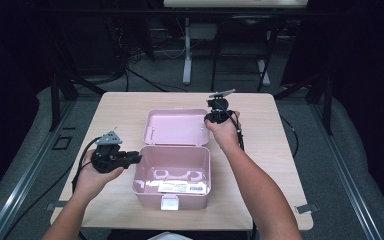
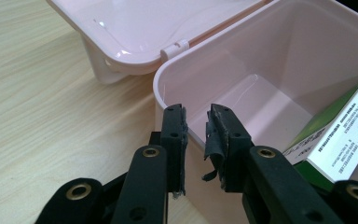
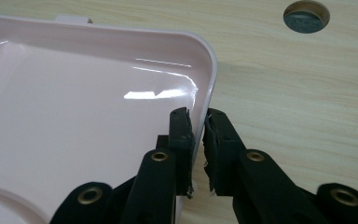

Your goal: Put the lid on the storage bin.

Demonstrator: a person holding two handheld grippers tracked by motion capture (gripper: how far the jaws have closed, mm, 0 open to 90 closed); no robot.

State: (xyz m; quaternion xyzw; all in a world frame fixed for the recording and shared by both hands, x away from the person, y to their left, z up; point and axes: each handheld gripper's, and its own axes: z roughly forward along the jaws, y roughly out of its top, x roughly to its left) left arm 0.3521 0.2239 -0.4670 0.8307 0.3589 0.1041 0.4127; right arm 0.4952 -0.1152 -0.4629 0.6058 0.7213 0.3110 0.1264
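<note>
Pink plastic box sits centre frame in the high view, wide open, its body toward the bottom with a pale latch tab on the front wall. Its lid is flipped right back, lying flat just above the body, glossy inside face up, joined along the hinge. Down in the box, near the front wall, lies a white and green carton with a barcode. In the left gripper view, the box's rounded rim curves through mid-frame; in the right gripper view, the lid's corner sits centre.
</note>
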